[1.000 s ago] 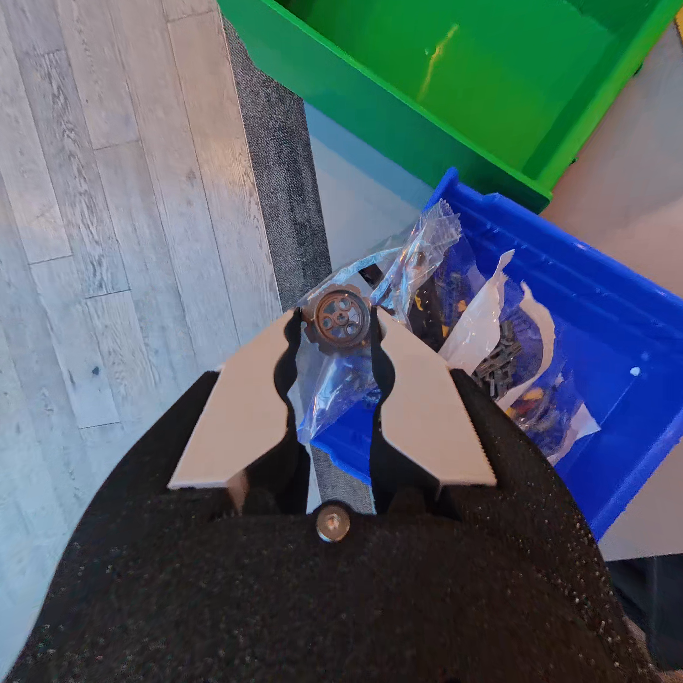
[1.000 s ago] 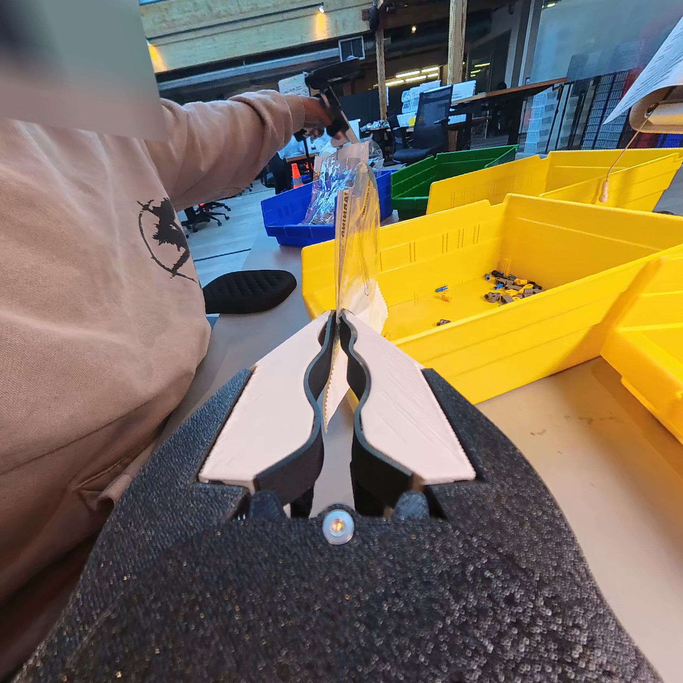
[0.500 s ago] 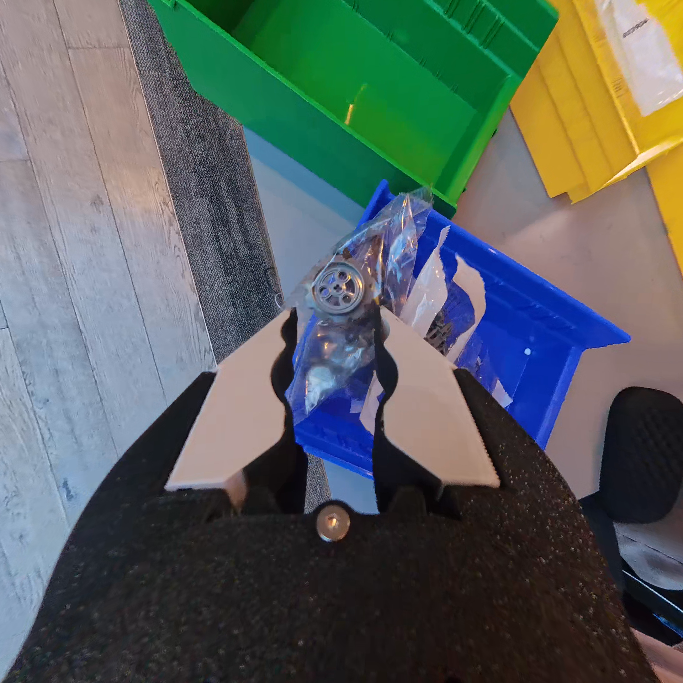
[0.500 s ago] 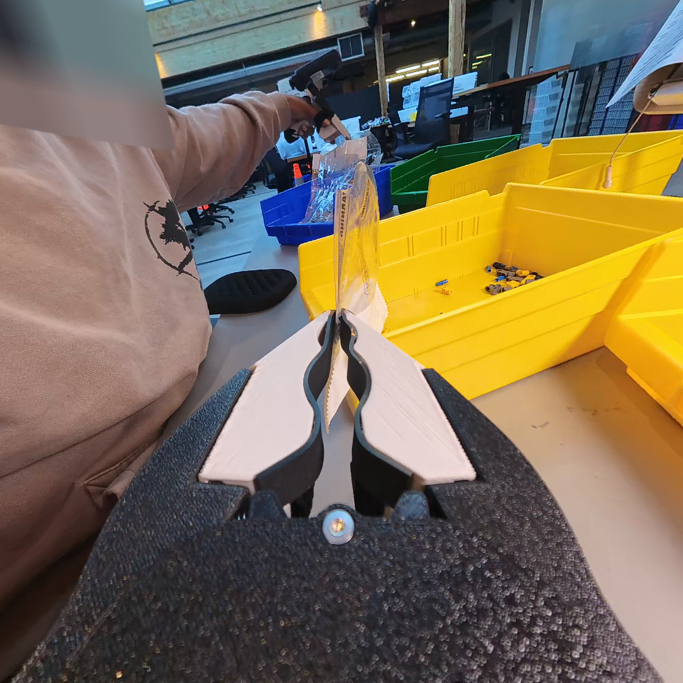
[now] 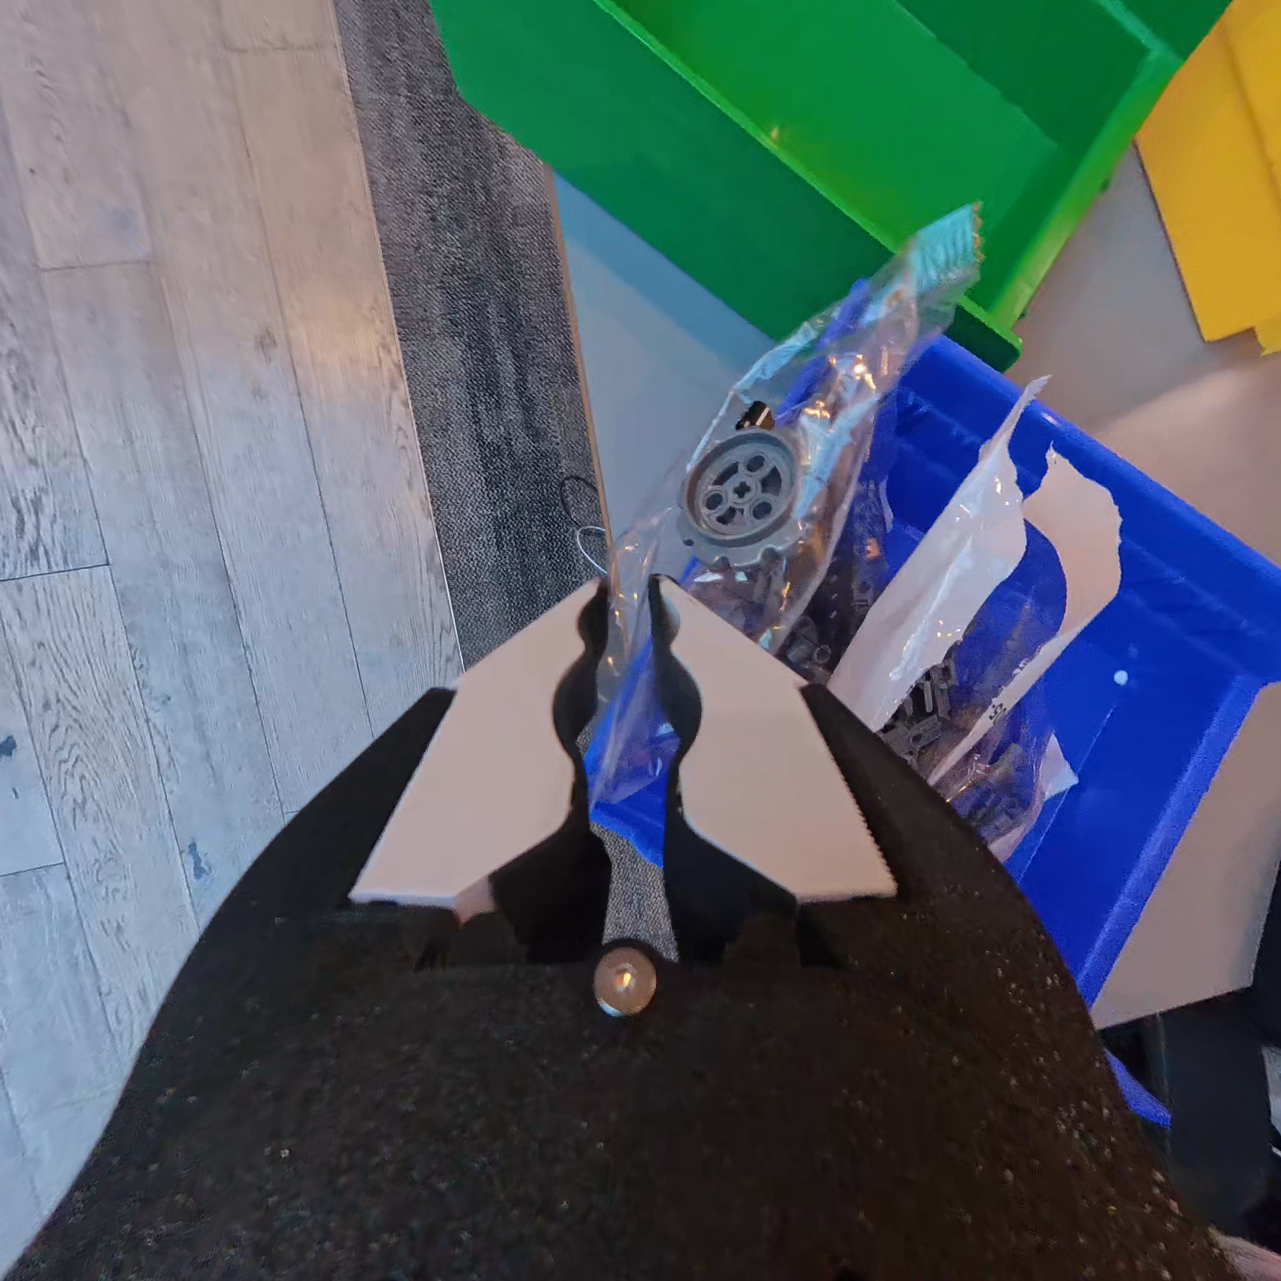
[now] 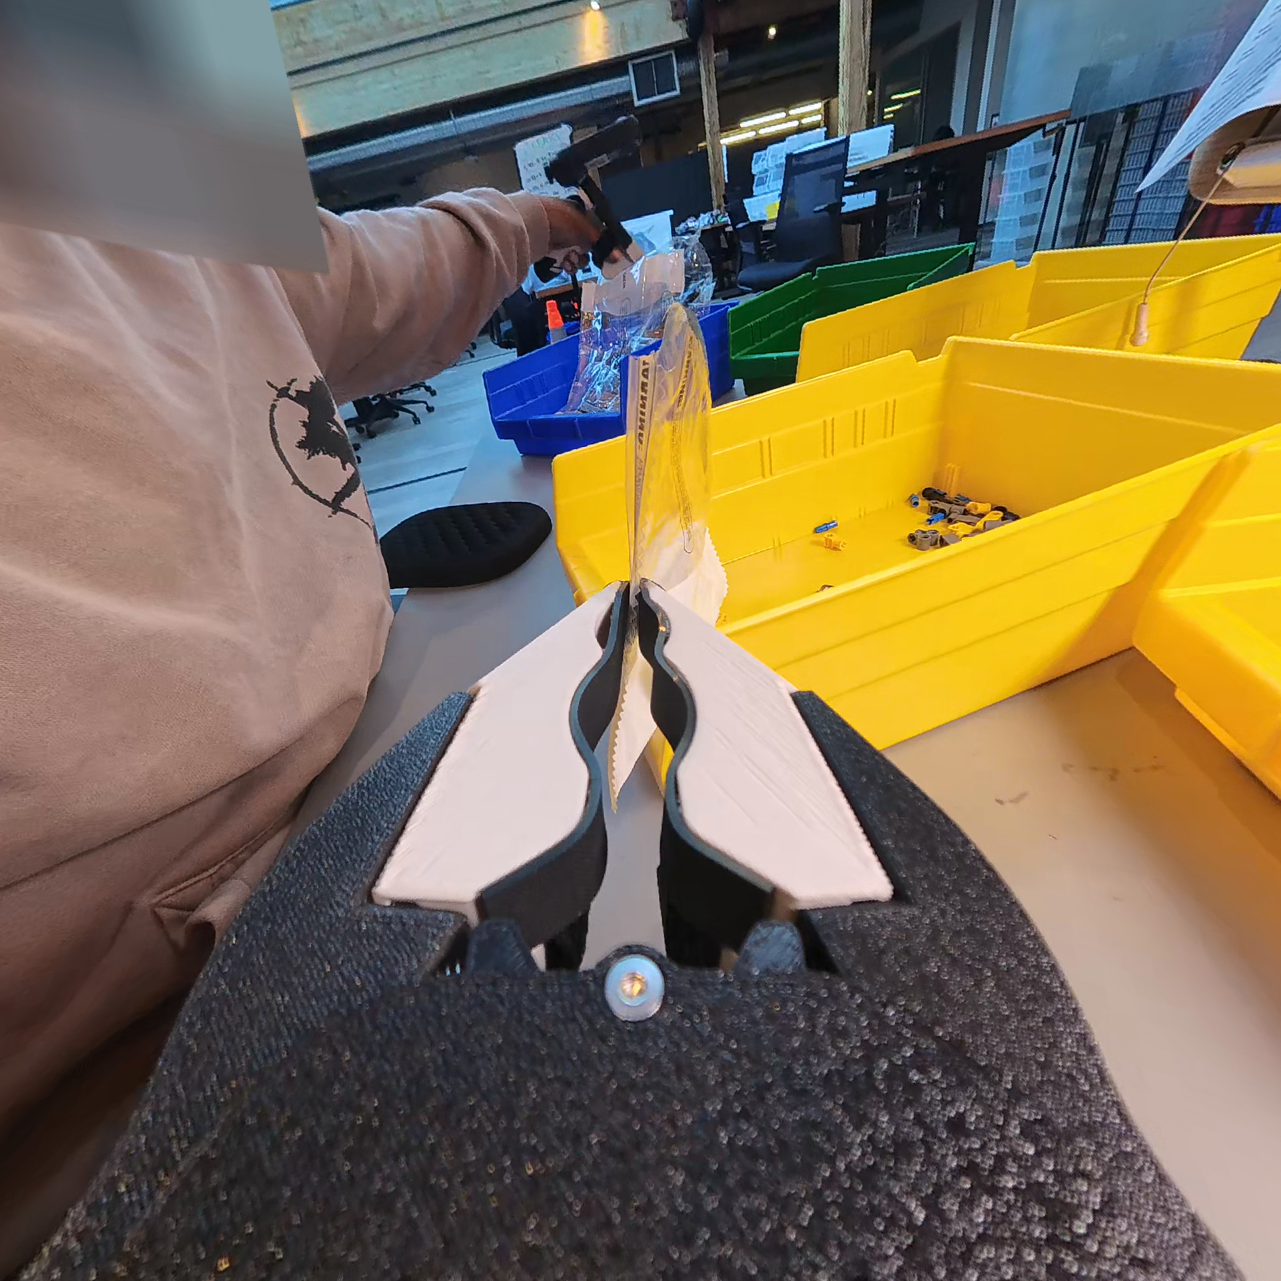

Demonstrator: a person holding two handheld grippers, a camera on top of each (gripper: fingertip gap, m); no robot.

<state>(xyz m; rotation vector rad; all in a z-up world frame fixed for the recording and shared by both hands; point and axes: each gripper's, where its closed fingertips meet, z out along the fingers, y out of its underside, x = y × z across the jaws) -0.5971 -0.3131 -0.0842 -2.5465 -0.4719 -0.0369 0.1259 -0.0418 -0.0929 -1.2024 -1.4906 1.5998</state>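
Grey plank floor [image 5: 173, 416] lies left of the tabletop [image 6: 1040, 797]; since a moment ago the left tongs [image 5: 627, 589] have clenched on the parts bag [image 5: 783, 499], now lifted over the blue bin [image 5: 1178, 658]. Right tongs [image 6: 634, 589] stay clamped on an empty clear bag [image 6: 669, 450] near the yellow bin [image 6: 970, 610].

Both tools pinched tight: L tool [image 5: 627, 589] raised (arm outstretched), R tool [image 6: 634, 589] low, level.

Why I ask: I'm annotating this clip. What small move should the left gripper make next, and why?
Probably raise the left gripper a little: it is shut on an edge of the clear bag of parts, whose lower end hangs down in the blue bin beside other torn bags, so lifting should free it cleanly.
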